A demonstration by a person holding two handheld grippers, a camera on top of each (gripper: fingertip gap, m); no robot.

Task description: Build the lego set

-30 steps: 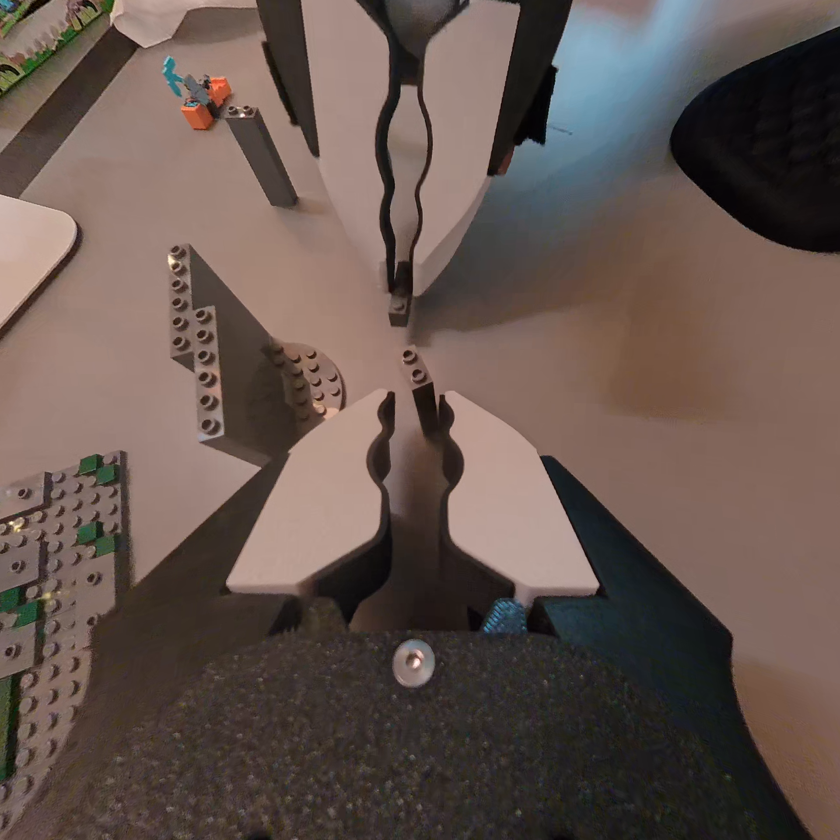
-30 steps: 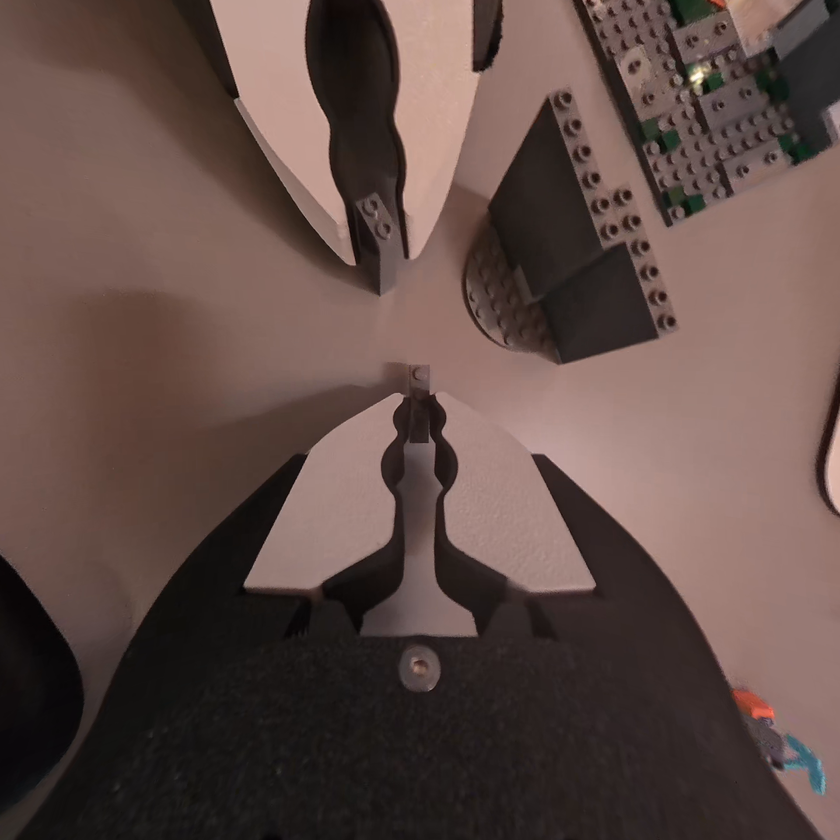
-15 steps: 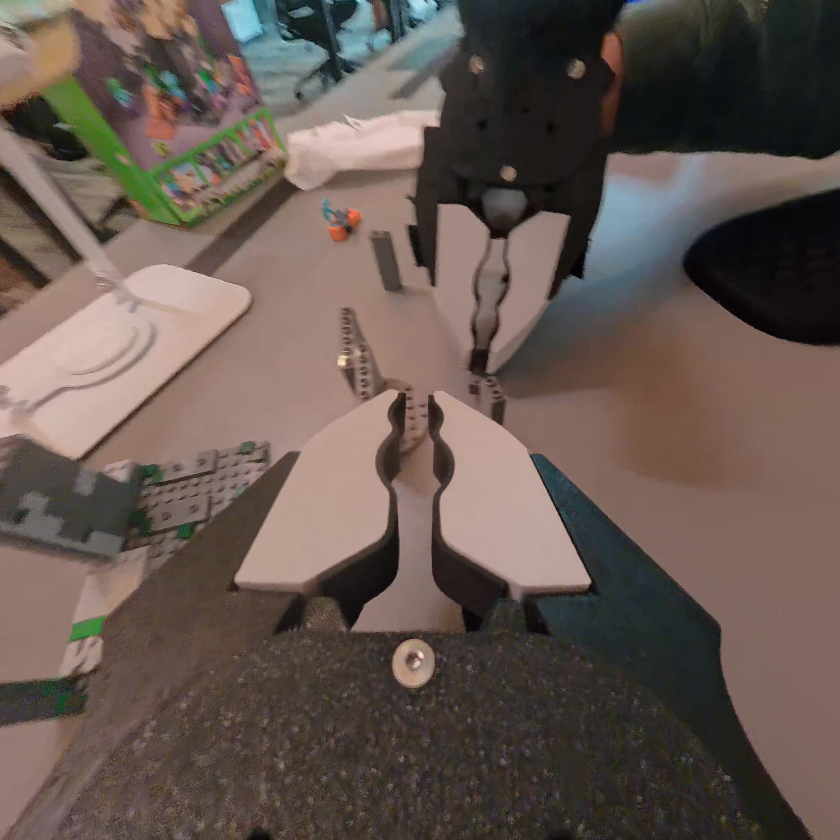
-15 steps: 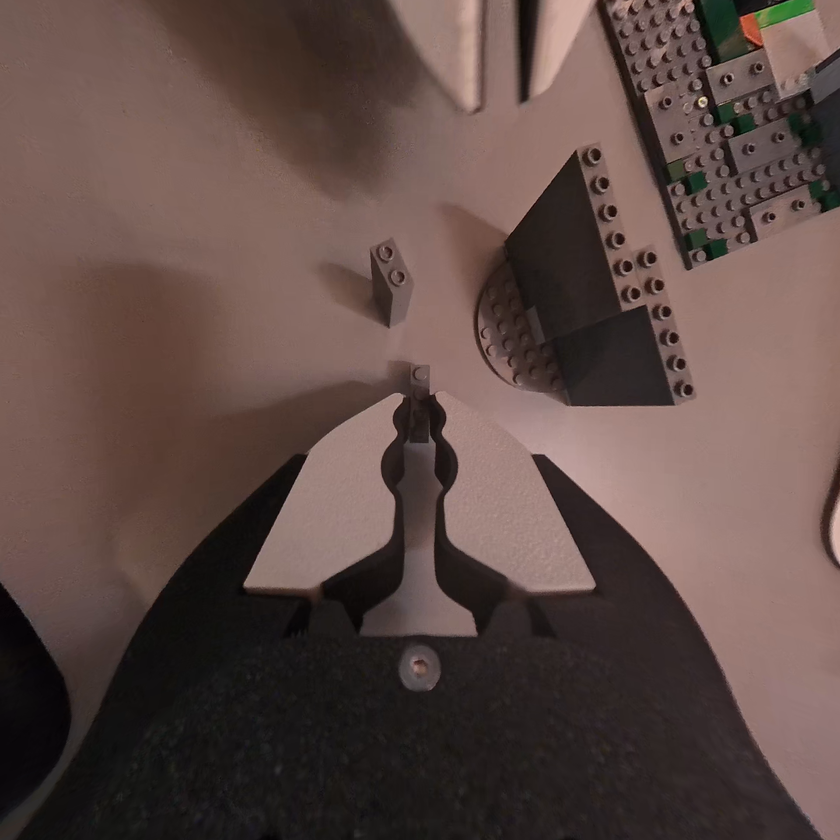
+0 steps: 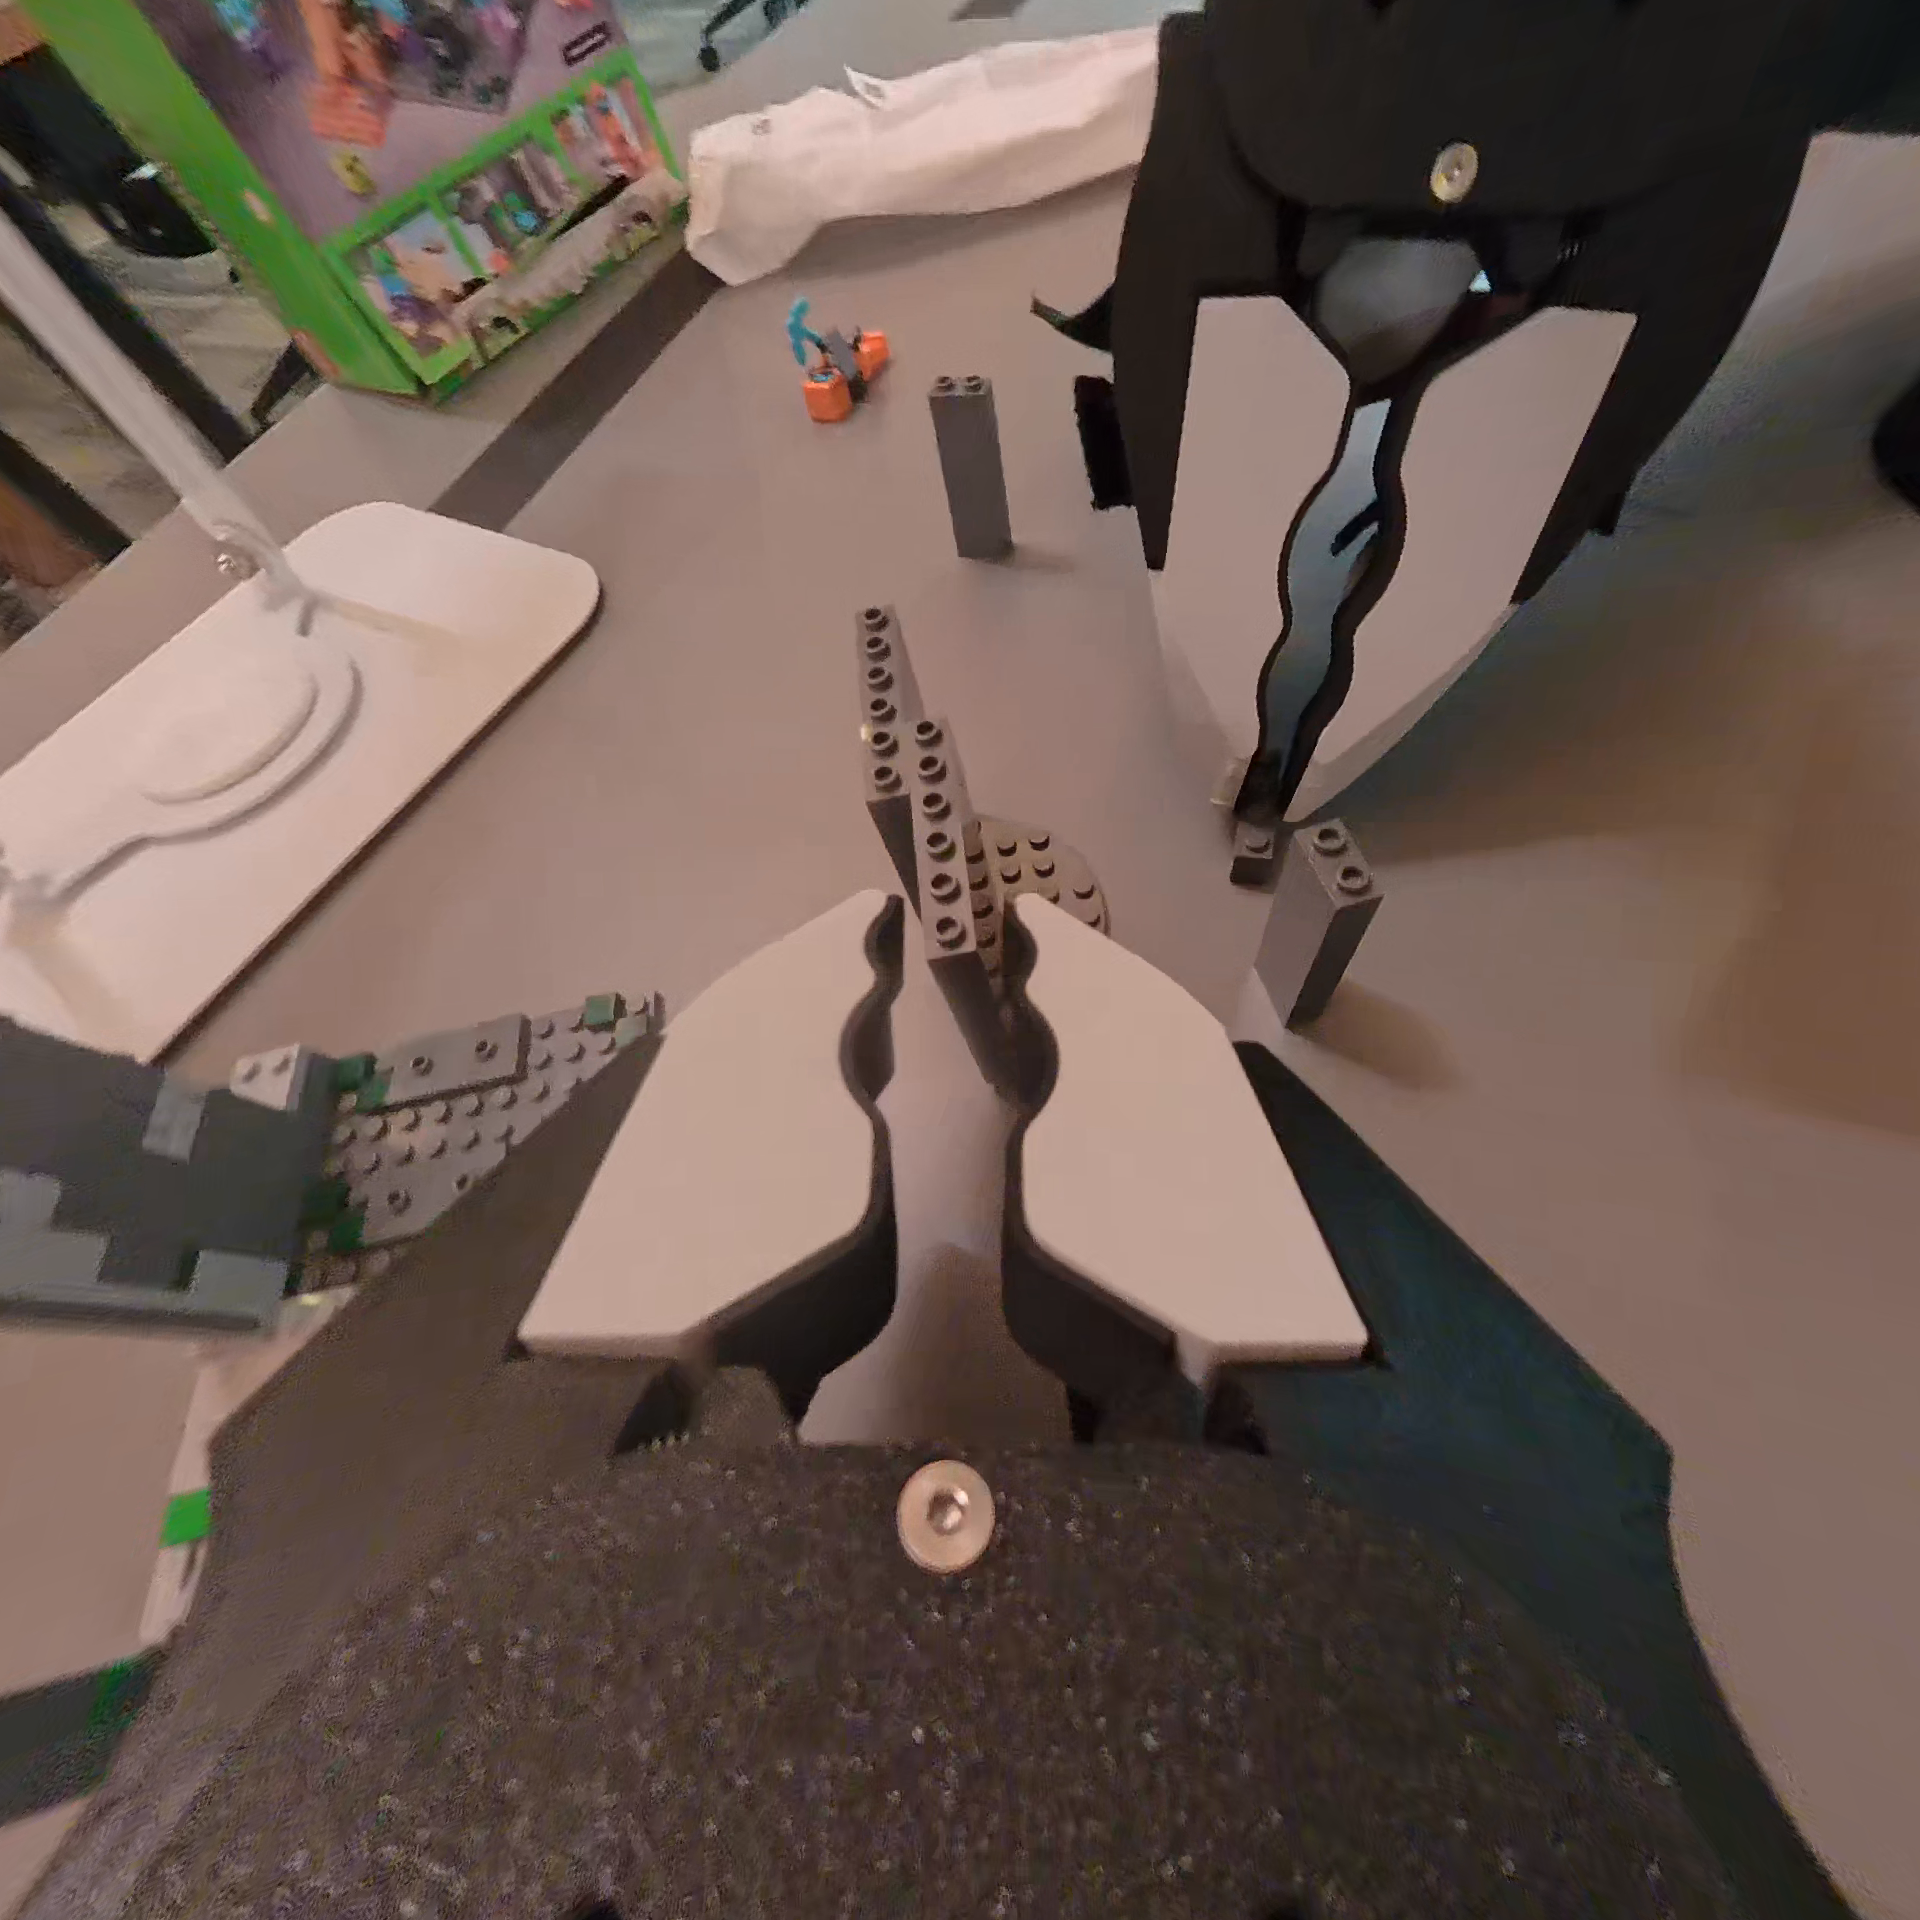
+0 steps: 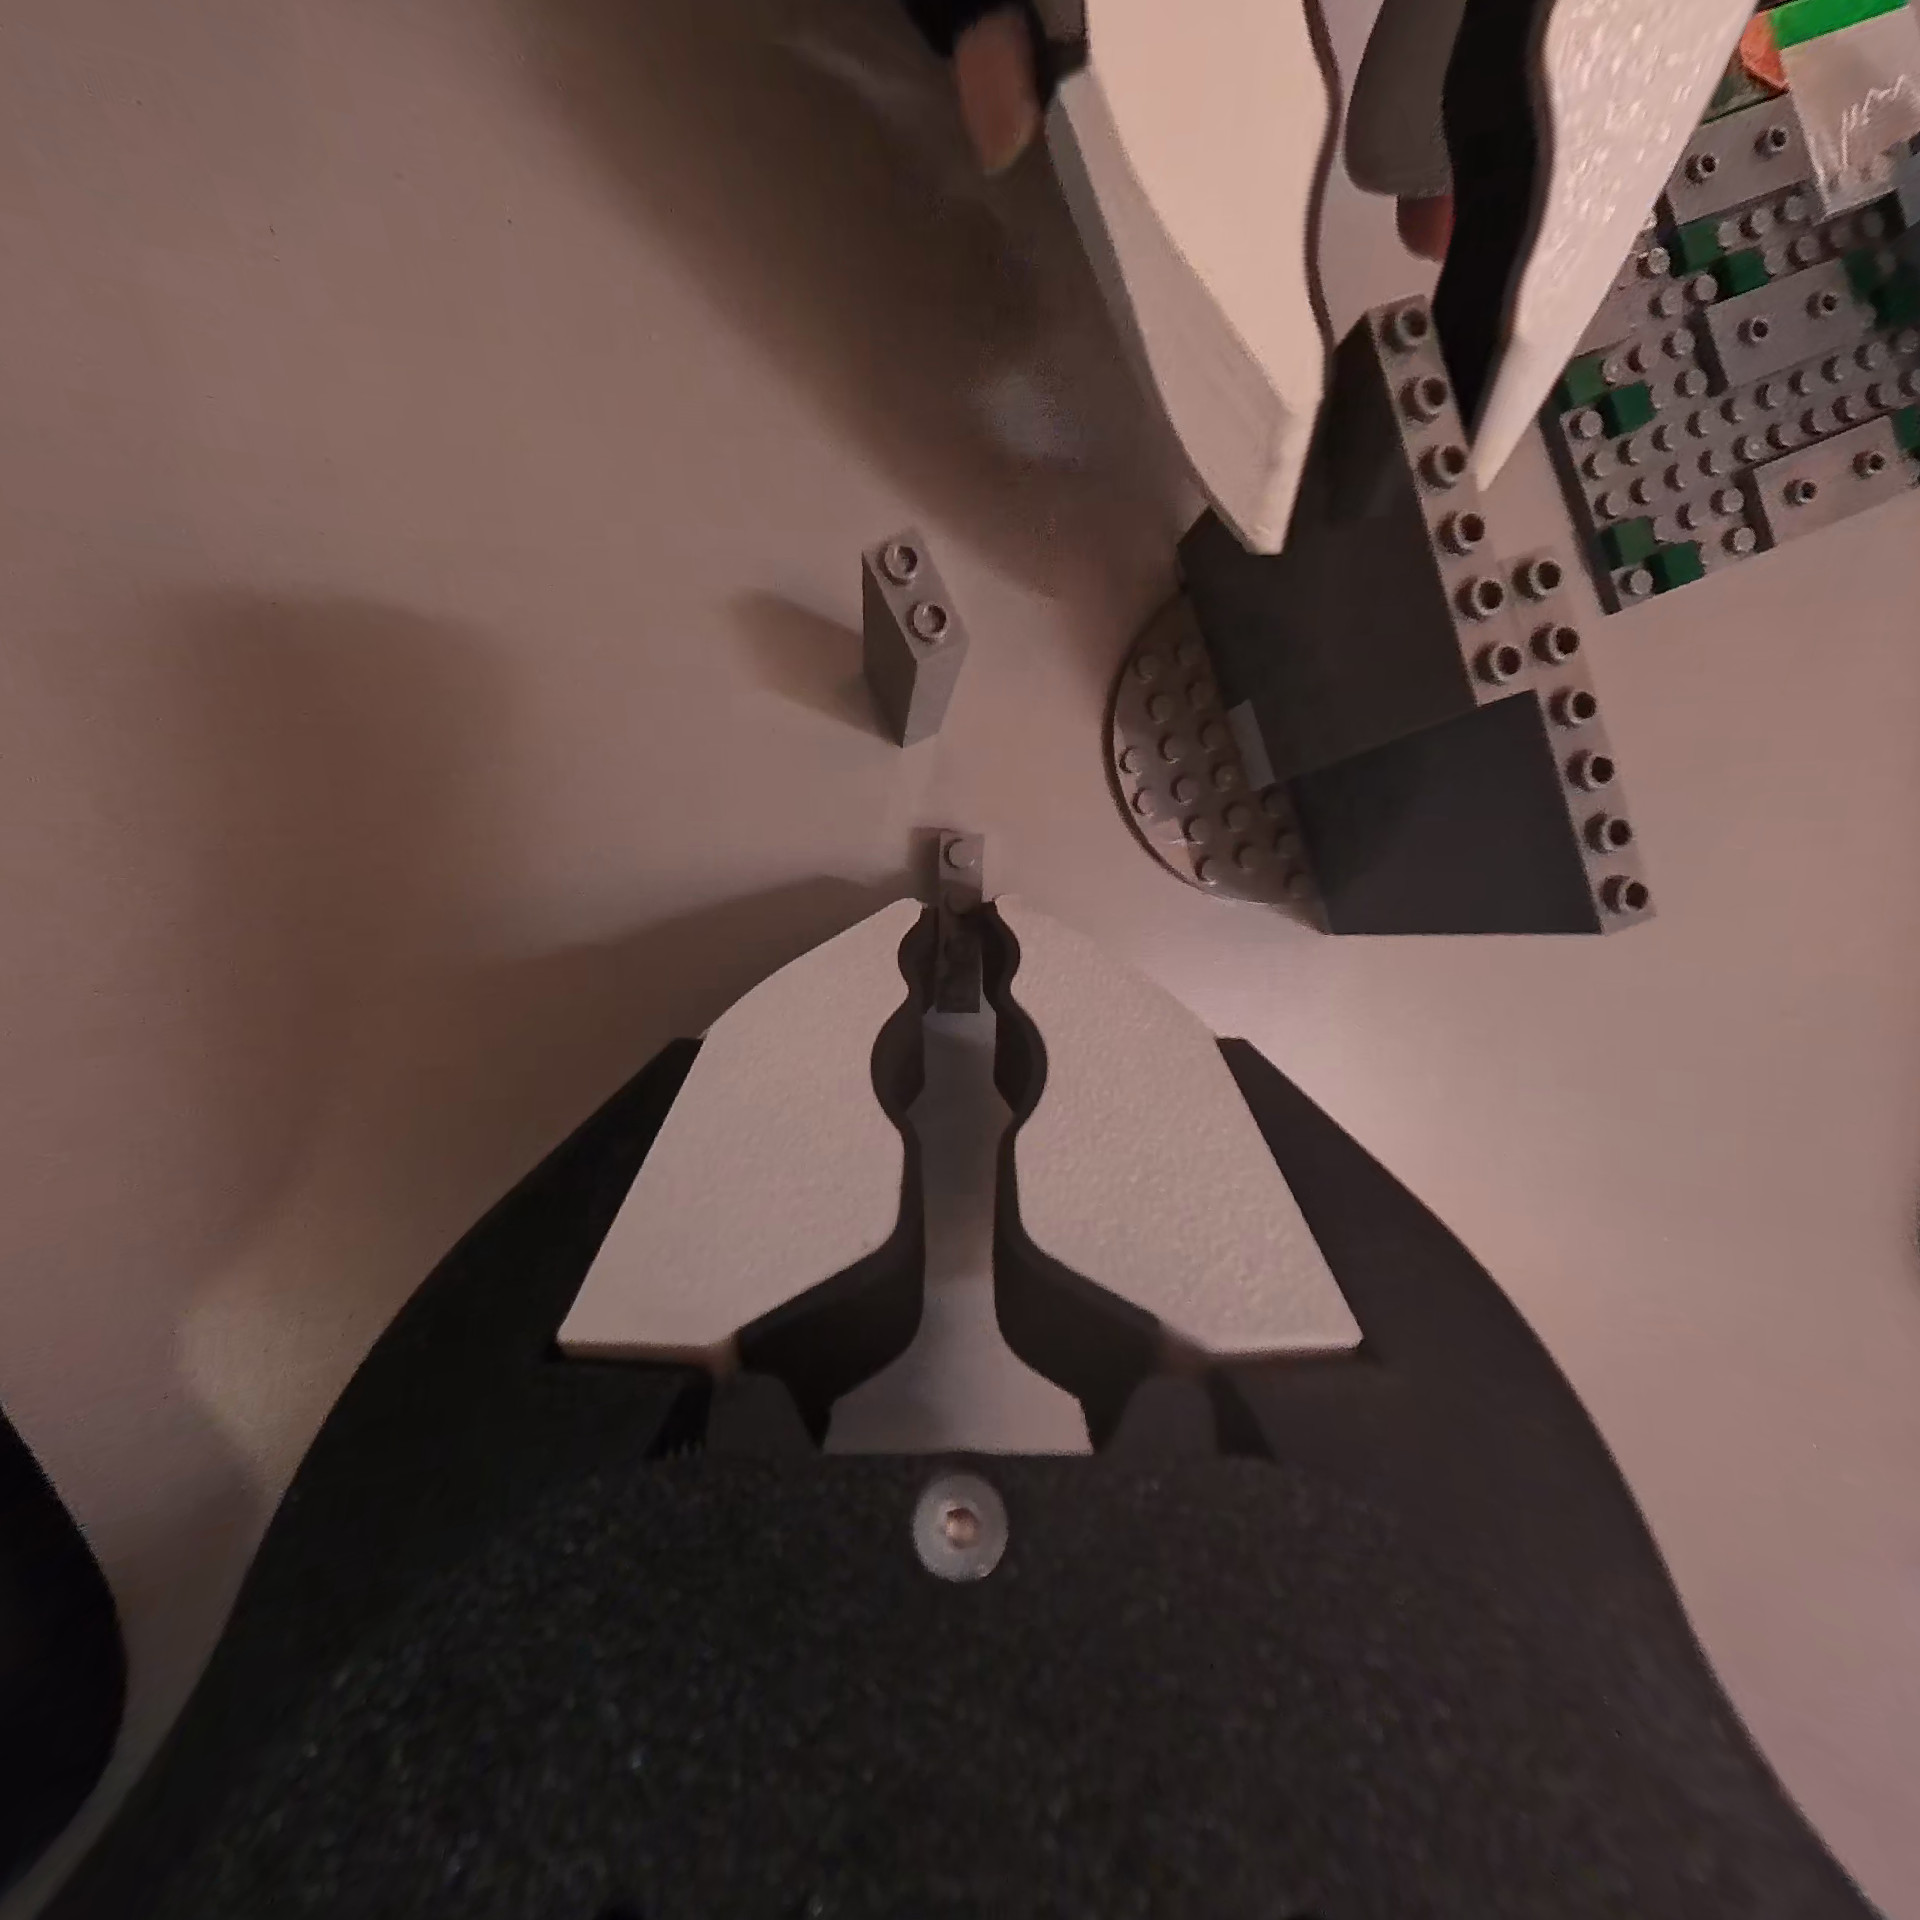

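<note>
My left gripper (image 5: 956,925) is open, and its jaws straddle a dark grey stepped wall (image 5: 940,831). The wall touches the right finger and leaves a thin gap on the left. It stands on a grey half-round plate (image 5: 1039,868). In the right wrist view the left gripper (image 6: 1371,509) shows over the same wall (image 6: 1340,644) and plate (image 6: 1184,758). My right gripper (image 6: 956,909) is shut on a small grey piece (image 6: 958,857), low over the table. It also shows in the left wrist view (image 5: 1262,805). A tall grey brick (image 6: 914,644) stands free next to it.
A studded grey and green baseplate build (image 5: 447,1122) lies at the left. A second tall grey brick (image 5: 971,468) and an orange and teal figure (image 5: 836,358) stand farther back. Beyond them are a set box (image 5: 416,156), a white bag (image 5: 914,135) and a white stand base (image 5: 260,707). The gap from one gripper's tips to the other's is roughly 8 centimetres. The tall grey brick (image 6: 914,644) is about equally far from each gripper, around 5 centimetres.
My left gripper let go of the tall grey brick, which now stands on the table. It then moved left and came around the stepped wall. My right gripper stayed in place, shut on its small piece.
</note>
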